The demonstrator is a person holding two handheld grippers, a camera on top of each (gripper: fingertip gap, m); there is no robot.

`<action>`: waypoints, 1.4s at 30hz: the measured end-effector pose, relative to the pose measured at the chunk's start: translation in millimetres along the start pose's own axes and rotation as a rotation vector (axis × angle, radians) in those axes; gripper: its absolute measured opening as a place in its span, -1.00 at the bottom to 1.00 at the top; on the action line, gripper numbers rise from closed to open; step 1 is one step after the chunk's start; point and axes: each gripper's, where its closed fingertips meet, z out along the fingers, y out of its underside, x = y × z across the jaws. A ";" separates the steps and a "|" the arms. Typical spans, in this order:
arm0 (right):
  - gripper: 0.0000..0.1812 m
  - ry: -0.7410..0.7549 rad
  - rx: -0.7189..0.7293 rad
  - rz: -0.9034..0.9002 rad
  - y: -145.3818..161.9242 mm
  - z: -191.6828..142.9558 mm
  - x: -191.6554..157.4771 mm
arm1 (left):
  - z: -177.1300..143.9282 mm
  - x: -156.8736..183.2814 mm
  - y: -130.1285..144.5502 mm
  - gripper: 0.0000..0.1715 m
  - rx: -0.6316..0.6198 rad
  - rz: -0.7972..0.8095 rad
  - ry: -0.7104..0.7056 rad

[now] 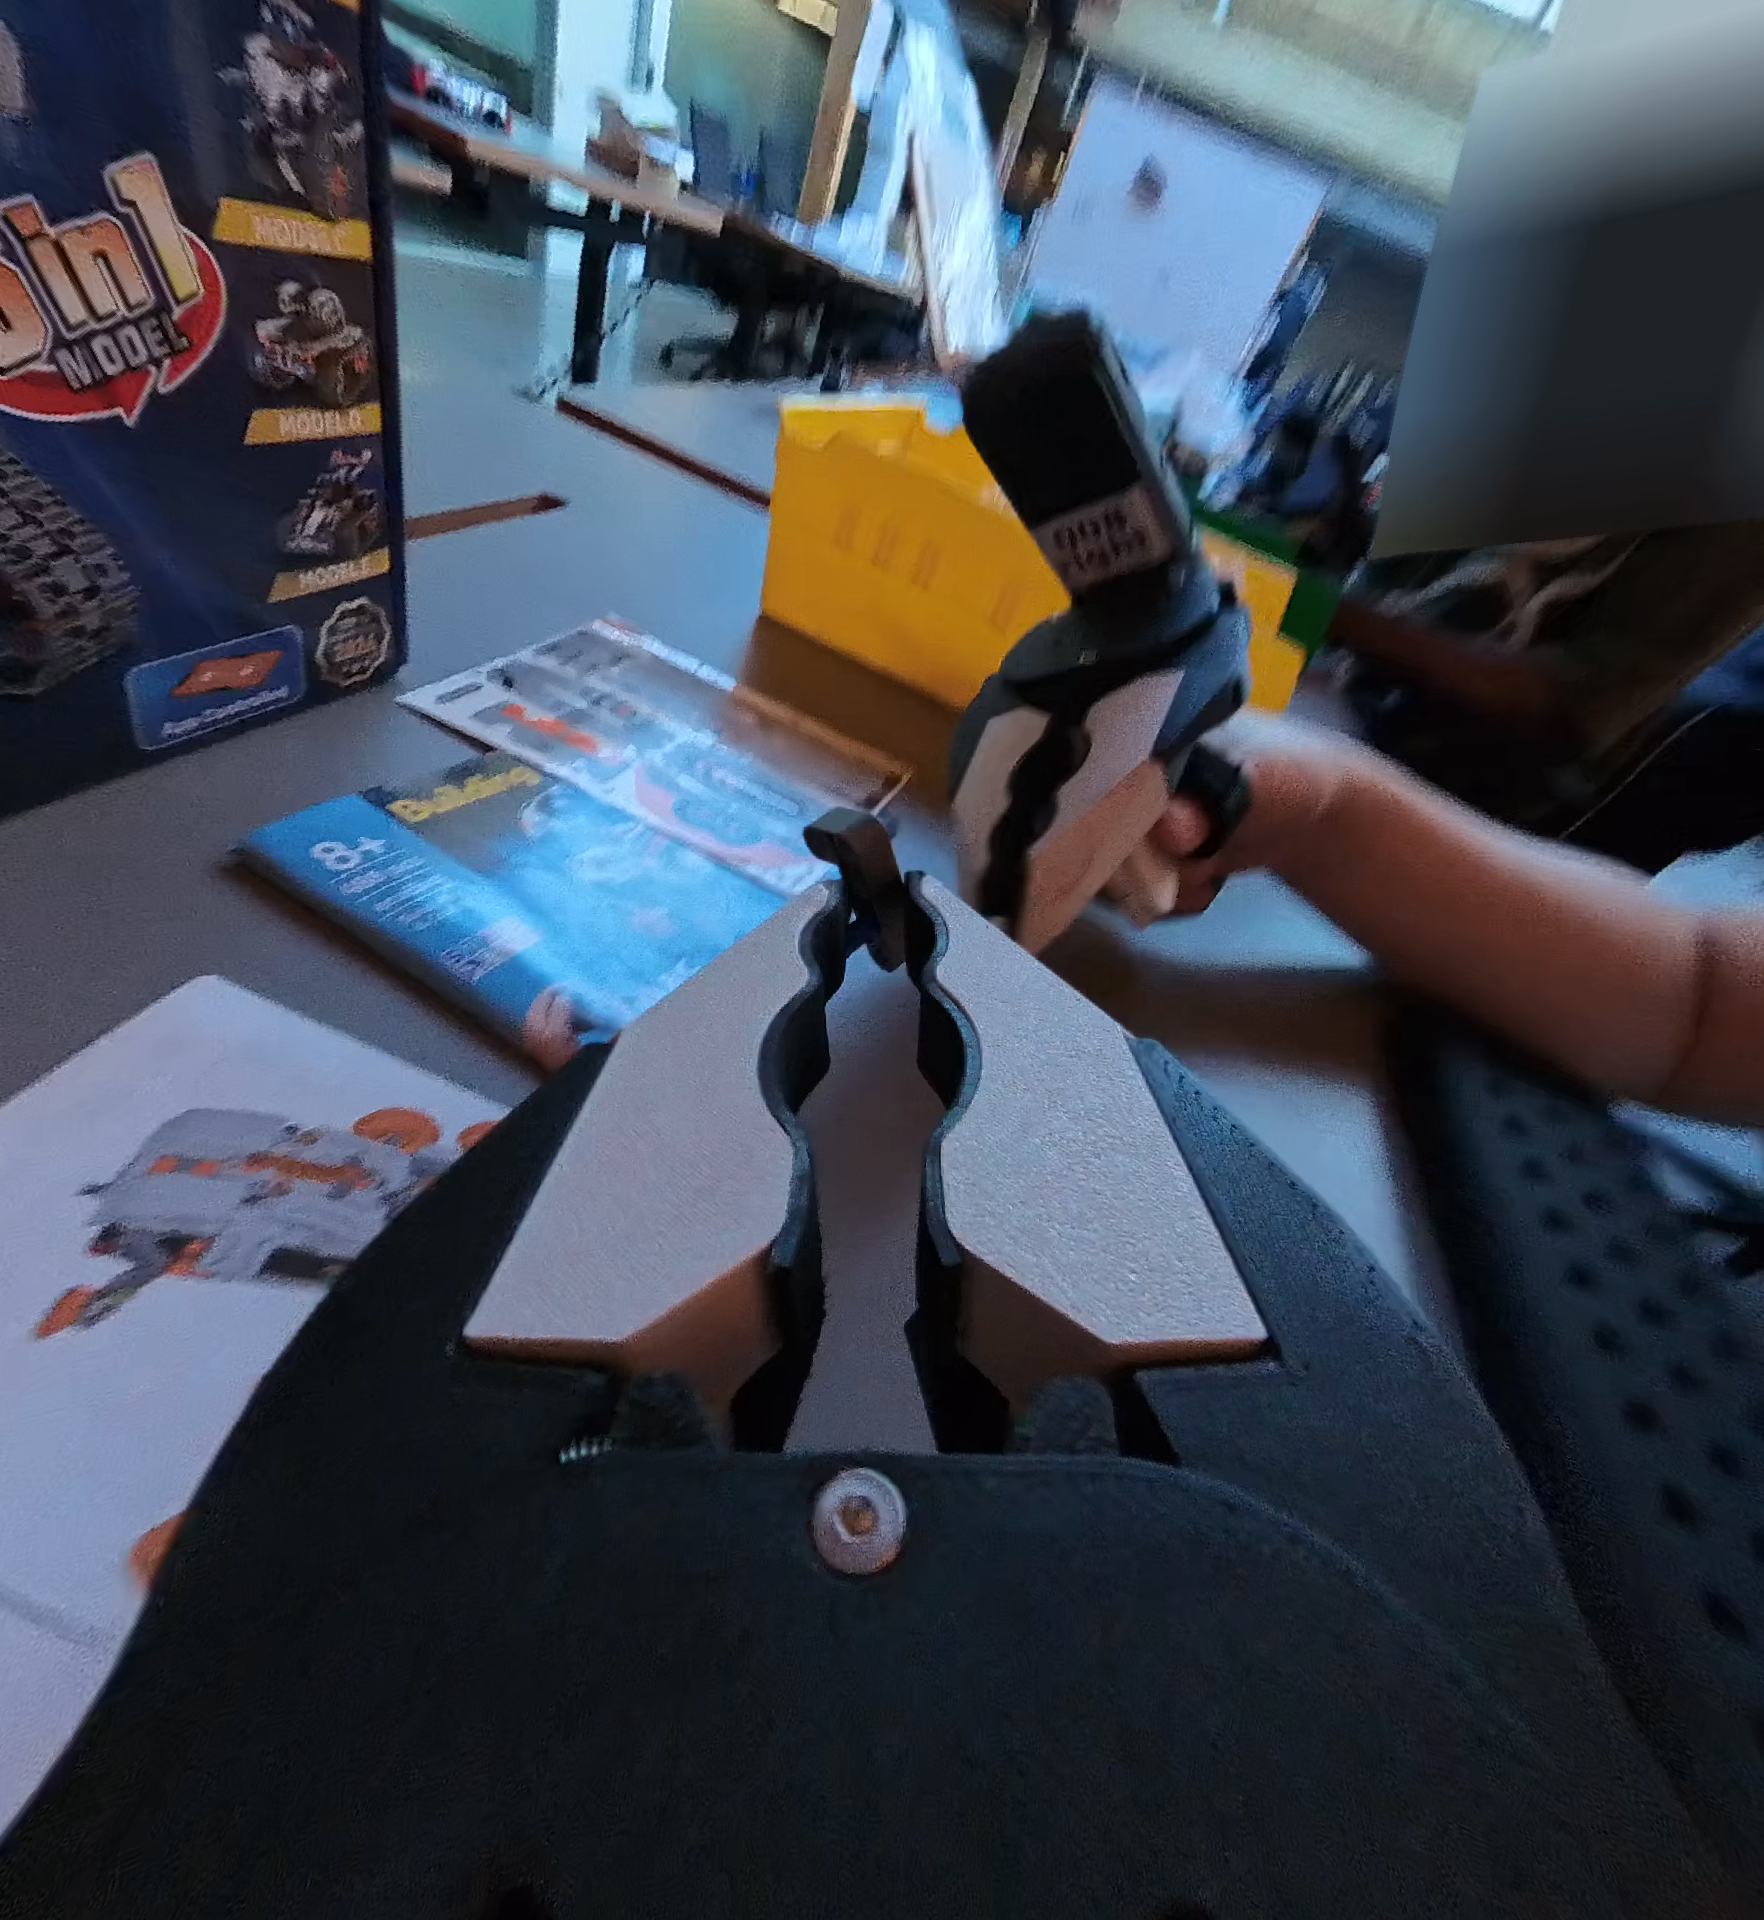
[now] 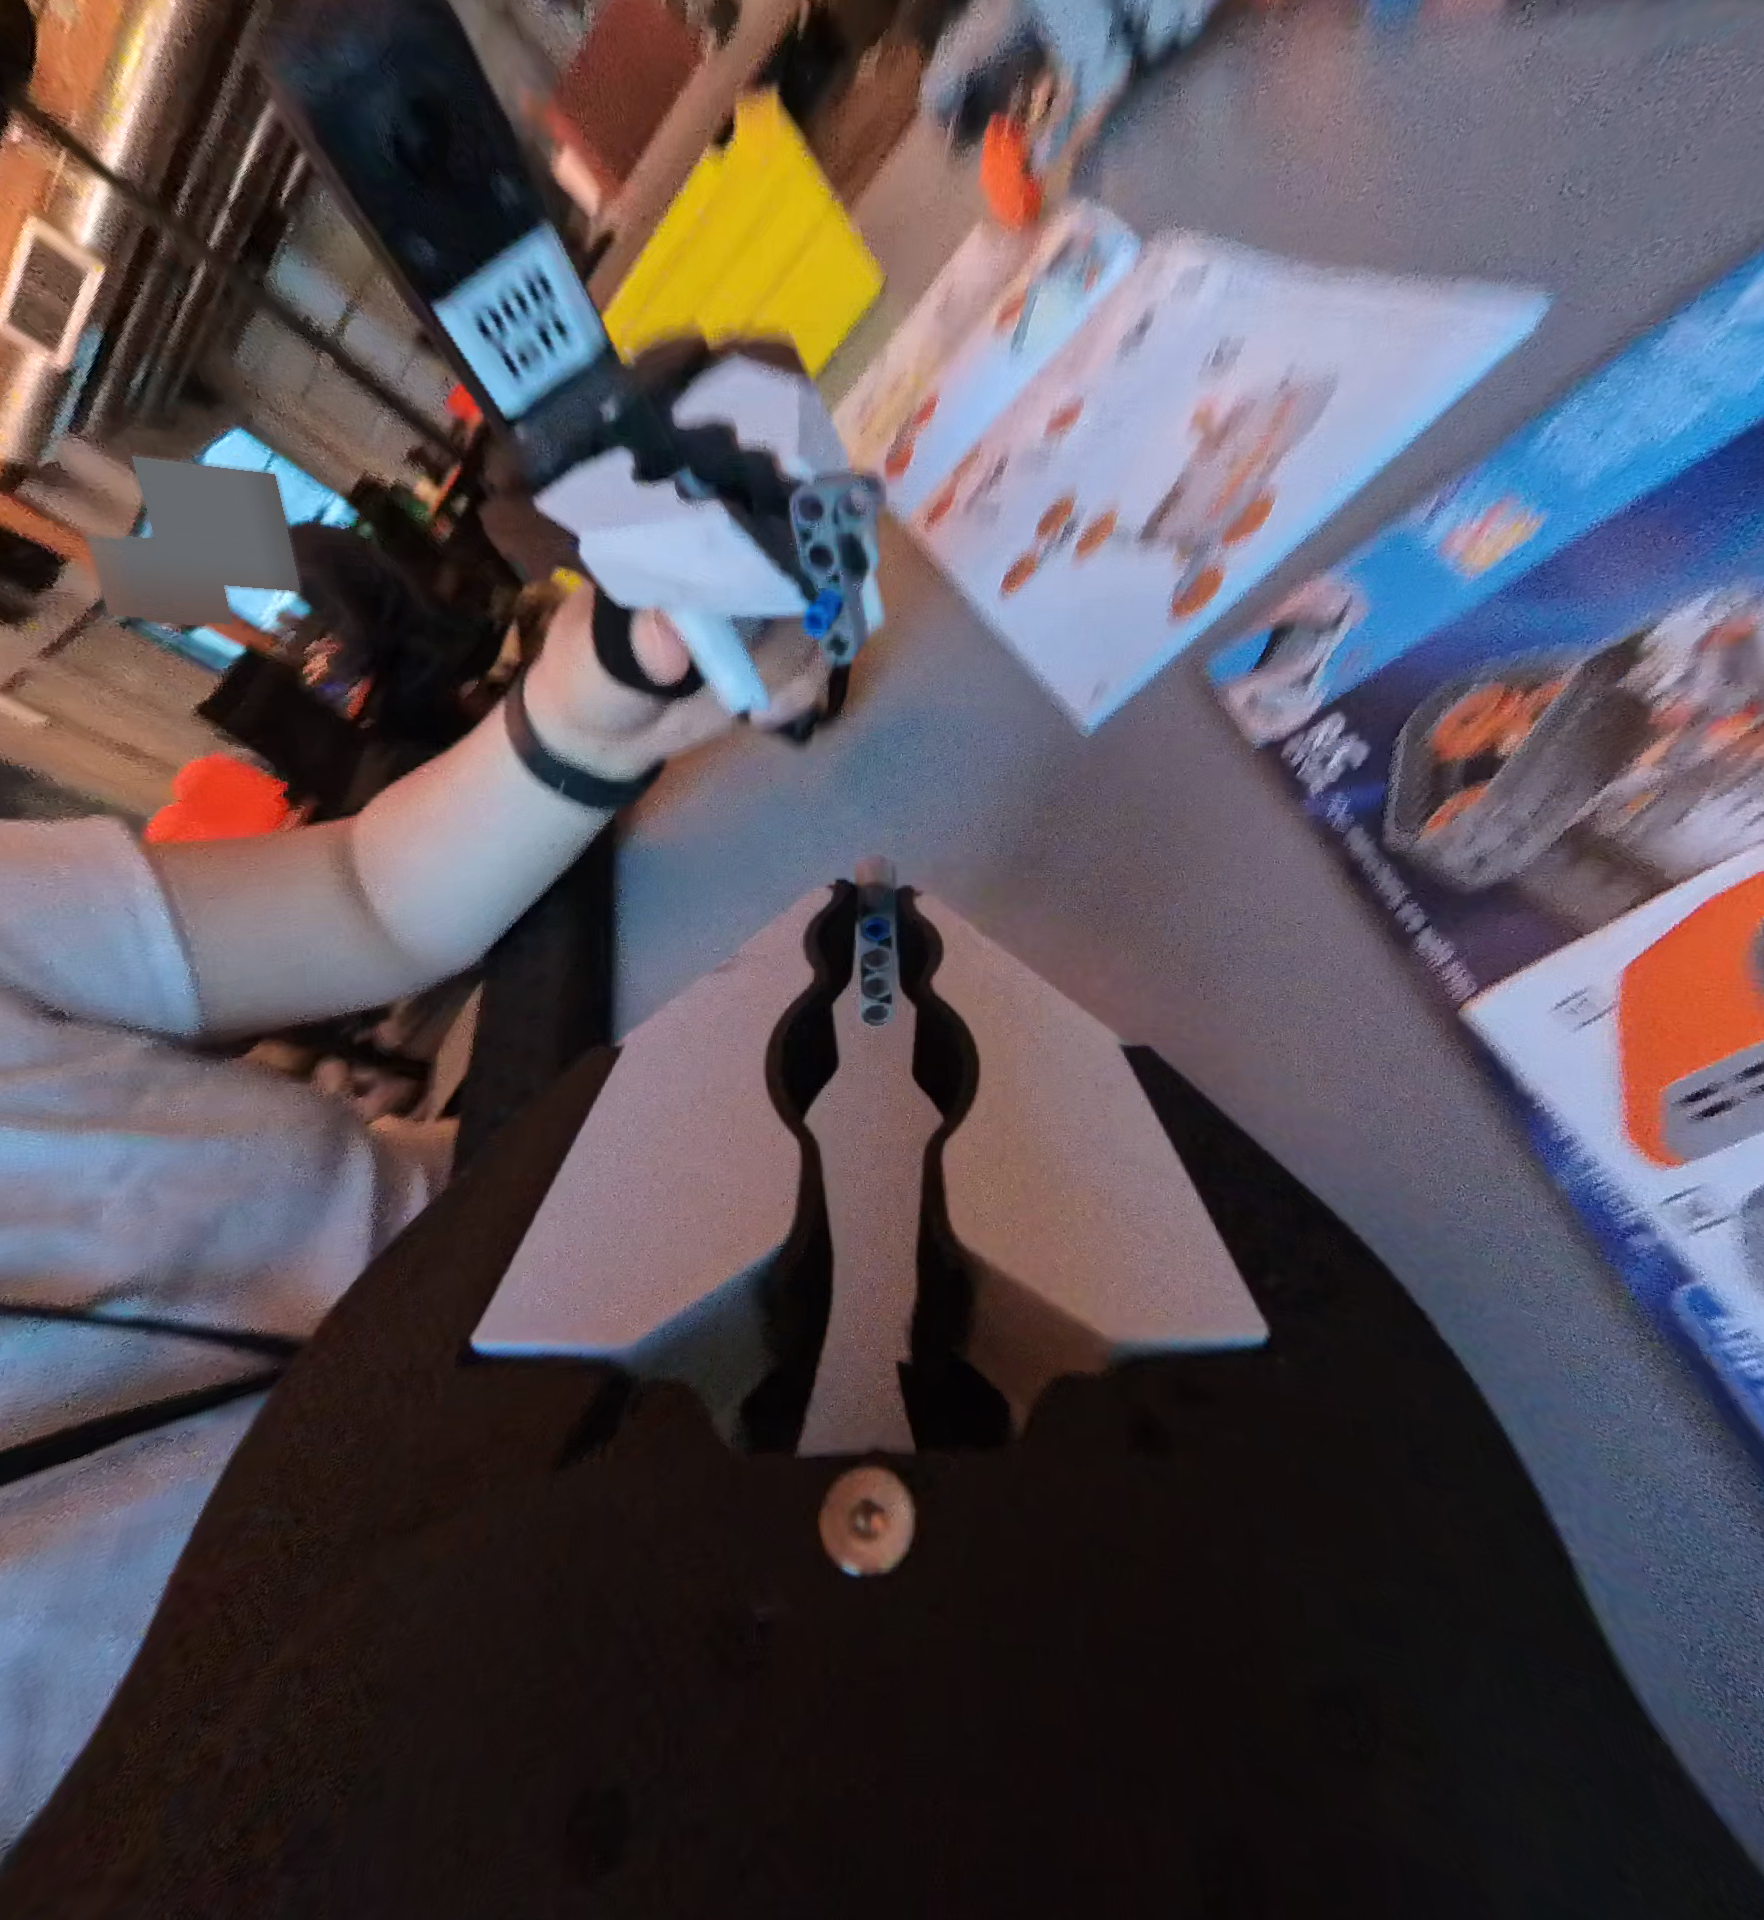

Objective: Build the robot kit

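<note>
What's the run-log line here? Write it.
left claw: shut on toy part | right claw: shut on grey holed beam | above grey table

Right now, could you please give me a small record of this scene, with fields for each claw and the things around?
left claw: shut on dark beam piece
right claw: shut on grey holed beam
surface: grey table
nearby: toy kit box, blue booklet, white instruction sheet, yellow bin

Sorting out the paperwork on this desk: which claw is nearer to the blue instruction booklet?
Left. The left claw, shut on a dark brick piece, hangs just beside the blue instruction booklet. The right claw, pinching a grey holed beam, sits farther off.
</note>
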 end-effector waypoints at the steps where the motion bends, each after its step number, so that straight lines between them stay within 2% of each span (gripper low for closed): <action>1: -0.95 0.011 -0.032 0.029 7.0 1.5 4.2 | -1.2 -0.7 5.6 -0.92 -0.058 0.043 -0.025; 4: -0.92 0.110 -0.187 0.031 36.4 10.0 27.5 | -4.1 -1.4 25.7 -0.91 -0.220 0.076 -0.065; 5: -0.93 0.094 -0.164 0.012 32.2 12.5 25.0 | -4.3 -2.2 29.8 -0.91 -0.238 0.069 -0.075; 6: -0.90 0.123 -0.152 -0.006 29.4 12.4 28.4 | -4.1 -2.0 31.8 -0.91 -0.239 0.063 -0.080; 10: -0.52 0.206 -0.139 -0.144 19.8 2.0 33.0 | -0.7 6.0 26.3 -0.91 -0.203 0.031 -0.051; 11: -0.54 0.211 -0.109 -0.203 12.1 -1.9 30.3 | 0.2 8.8 26.4 -0.91 -0.208 0.018 -0.037; 14: -0.62 0.268 0.055 -0.535 -19.5 -12.0 13.7 | 2.9 14.3 29.6 -0.91 -0.223 -0.012 -0.008; 16: -0.68 0.335 0.080 -0.802 -23.7 -11.2 -0.2 | 4.8 18.3 33.9 -0.91 -0.238 -0.052 0.020; 19: -0.72 0.434 0.007 -1.109 -13.4 2.2 -9.0 | 8.4 29.0 37.4 -0.91 -0.252 -0.123 0.085; 21: -0.78 0.489 -0.009 -1.211 -11.1 8.5 -9.8 | 9.8 34.4 39.8 -0.91 -0.267 -0.137 0.114; 25: -0.94 0.454 -0.008 -1.231 -5.9 15.3 -16.0 | 10.2 35.7 48.3 -0.91 -0.315 -0.140 0.120; 30: -0.91 0.443 -0.036 -1.242 -3.9 9.2 -16.1 | 10.8 42.0 51.5 -0.91 -0.345 -0.120 0.149; 34: -0.87 0.368 -0.044 -1.207 1.2 6.9 -21.5 | 10.4 46.8 52.1 -0.91 -0.347 -0.143 0.182; 38: -0.86 0.393 -0.103 -1.251 7.2 8.9 -16.8 | 9.6 47.6 53.8 -0.91 -0.363 -0.149 0.188; 42: -0.86 0.382 -0.078 -1.249 5.7 11.0 -20.8 | 8.5 53.4 51.1 -0.91 -0.355 -0.159 0.224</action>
